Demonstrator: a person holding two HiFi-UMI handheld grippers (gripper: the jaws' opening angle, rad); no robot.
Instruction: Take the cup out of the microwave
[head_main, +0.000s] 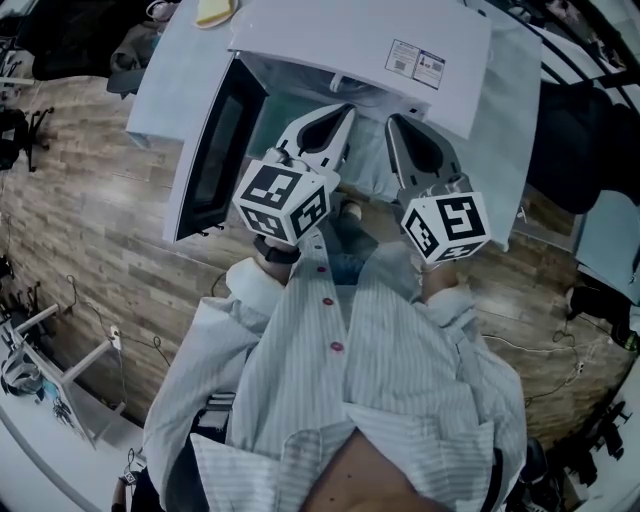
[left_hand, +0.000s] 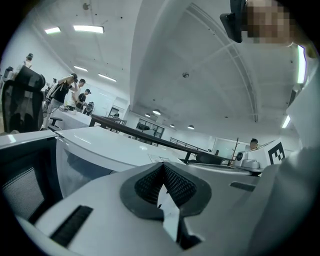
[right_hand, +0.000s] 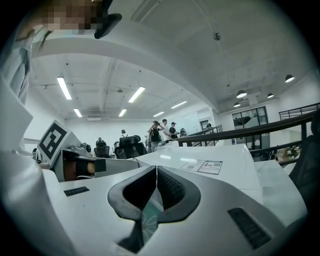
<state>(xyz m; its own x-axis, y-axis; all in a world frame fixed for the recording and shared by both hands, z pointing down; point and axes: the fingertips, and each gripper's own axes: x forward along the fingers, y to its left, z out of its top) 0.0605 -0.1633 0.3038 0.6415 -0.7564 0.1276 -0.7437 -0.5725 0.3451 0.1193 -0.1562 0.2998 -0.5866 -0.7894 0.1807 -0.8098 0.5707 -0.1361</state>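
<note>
The cup is showing in none of the views. Judging by the task, it is sitting inside the microwave (head_main: 360, 40), whose cavity is being screened in the head view by the oven's own white top and by the two tools held before it. A cup is likely to be light and stiff but smooth-sided, perhaps hot or holding liquid. So it is asking for a firm pinch across the rim or wall, or at a handle if it has one, and for a level carry out — none of which can be checked here. The door (head_main: 215, 150) is standing swung open to the left, so the way in looks free. The left claw (head_main: 343, 112) and the right claw (head_main: 393, 122) are hovering side by side at the mouth, both pointing inward. Each one's own view is showing its ribbed pads pressed together at the tips with nothing between them. Only a pale strip of the cavity is showing between the tools, and the counter (head_main: 160, 95) under the oven is running out of frame.
</note>
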